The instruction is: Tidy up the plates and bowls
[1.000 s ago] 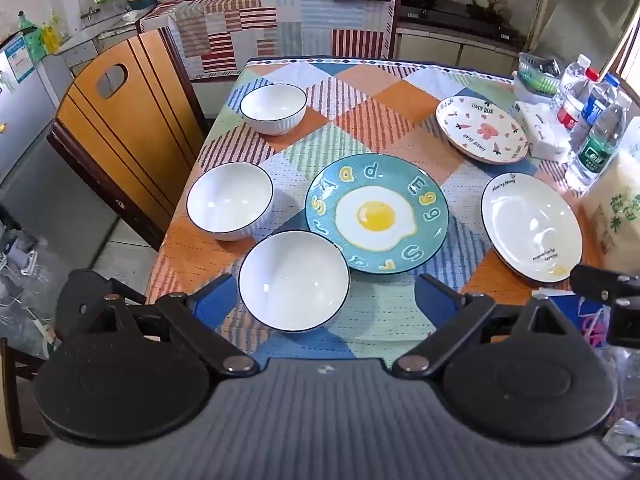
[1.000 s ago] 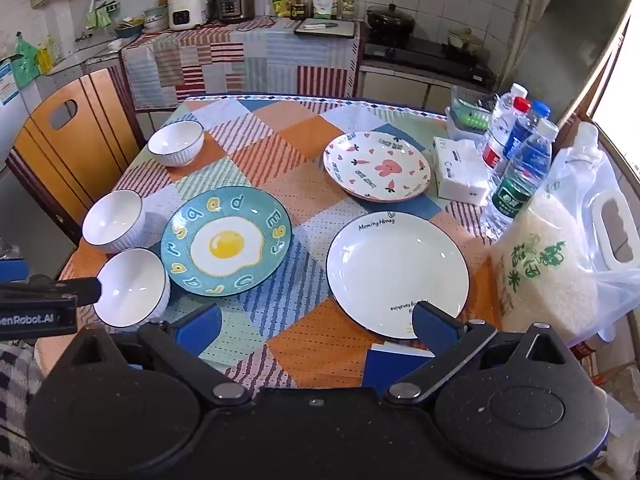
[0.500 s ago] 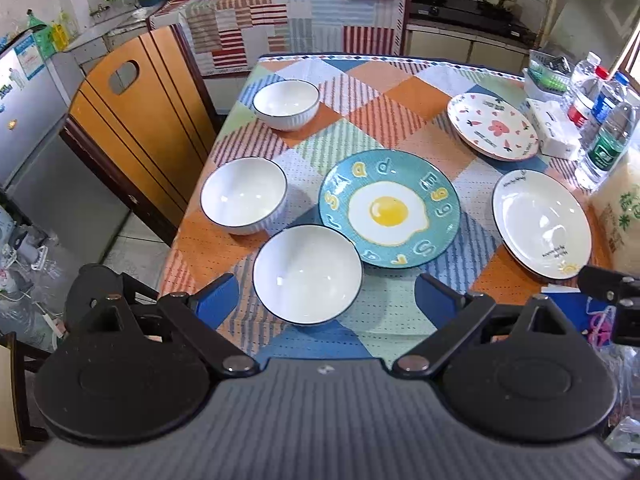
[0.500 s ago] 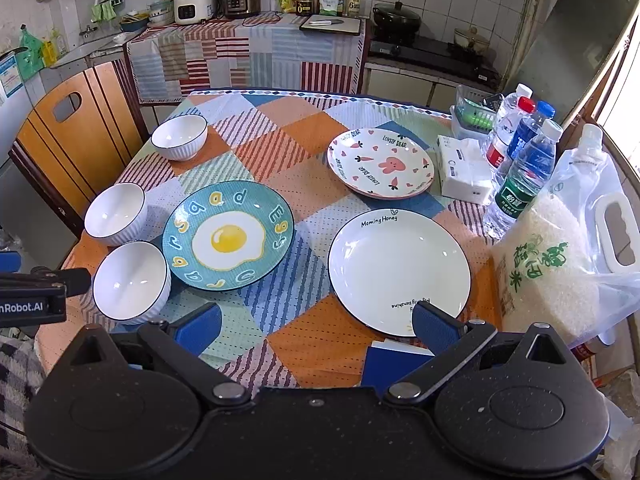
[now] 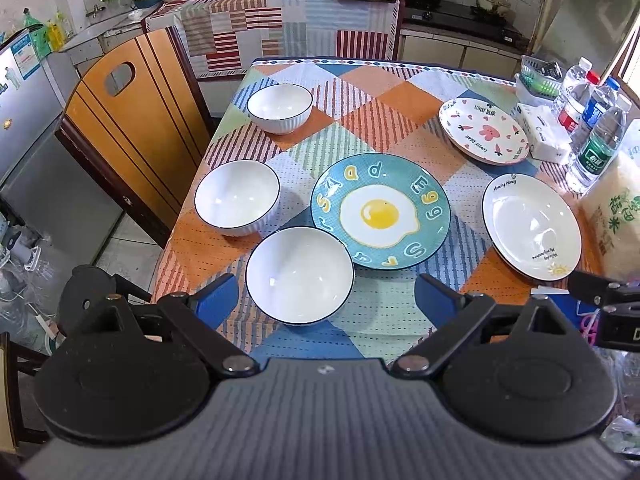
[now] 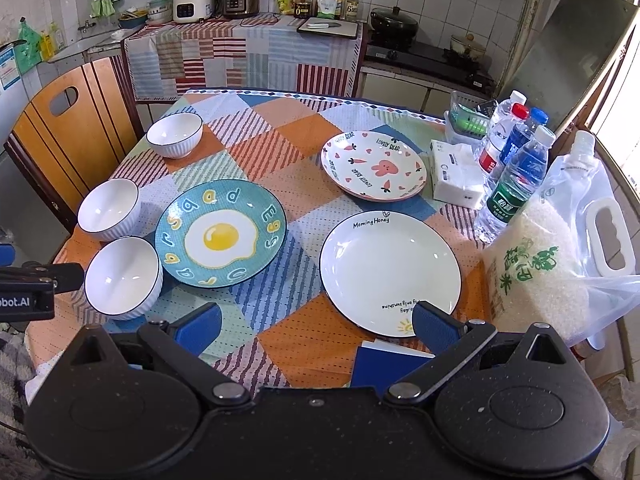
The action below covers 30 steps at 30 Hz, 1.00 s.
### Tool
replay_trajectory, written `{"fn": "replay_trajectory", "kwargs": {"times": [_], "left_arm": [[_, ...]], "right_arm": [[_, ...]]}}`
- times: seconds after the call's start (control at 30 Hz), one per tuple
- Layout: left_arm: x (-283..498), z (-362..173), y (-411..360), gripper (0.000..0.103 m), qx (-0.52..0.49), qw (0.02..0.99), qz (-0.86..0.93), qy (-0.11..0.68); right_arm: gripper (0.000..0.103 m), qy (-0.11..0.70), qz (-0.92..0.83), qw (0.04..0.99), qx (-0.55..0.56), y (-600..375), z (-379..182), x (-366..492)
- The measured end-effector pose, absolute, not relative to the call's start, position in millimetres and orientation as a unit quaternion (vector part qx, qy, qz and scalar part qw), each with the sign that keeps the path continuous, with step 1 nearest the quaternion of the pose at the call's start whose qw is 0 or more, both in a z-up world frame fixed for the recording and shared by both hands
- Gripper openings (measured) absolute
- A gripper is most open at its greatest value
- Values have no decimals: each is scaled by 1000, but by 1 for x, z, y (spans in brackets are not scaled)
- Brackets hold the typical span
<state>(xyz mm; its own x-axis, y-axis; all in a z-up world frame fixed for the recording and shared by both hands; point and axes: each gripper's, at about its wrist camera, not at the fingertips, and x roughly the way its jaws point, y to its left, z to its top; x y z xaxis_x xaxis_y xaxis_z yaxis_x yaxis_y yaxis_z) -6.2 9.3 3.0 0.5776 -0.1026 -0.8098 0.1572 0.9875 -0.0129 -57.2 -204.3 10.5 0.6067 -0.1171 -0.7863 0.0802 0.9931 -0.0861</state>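
Three white bowls stand on the left of the table: near, middle, far. A teal fried-egg plate lies in the centre. A white plate lies near right, a pink rabbit plate behind it. My left gripper is open and empty above the near table edge, the near bowl between its fingers in view. My right gripper is open and empty, by the white plate's near rim.
A wooden chair stands at the table's left side. Water bottles, a tissue pack, a small basket and a rice bag crowd the right edge. A blue booklet lies at the near edge.
Both grippers have pulled back and risen a little; the table looks slightly farther and more of the kitchen shows. No dish has moved. Both stay open.
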Motion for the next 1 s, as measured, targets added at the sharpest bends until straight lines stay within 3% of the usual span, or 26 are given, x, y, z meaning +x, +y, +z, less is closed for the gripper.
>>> {"fn": "replay_trajectory", "kwargs": {"times": [0.3, 1.0], "left_arm": [[-14, -2, 7, 96, 41, 906, -84, 412], [-9, -16, 15, 97, 1, 892, -103, 439]], "right_arm": [[103, 440, -65, 895, -31, -203, 6, -57], [103, 435, -59, 898, -36, -204, 1, -58]]}}
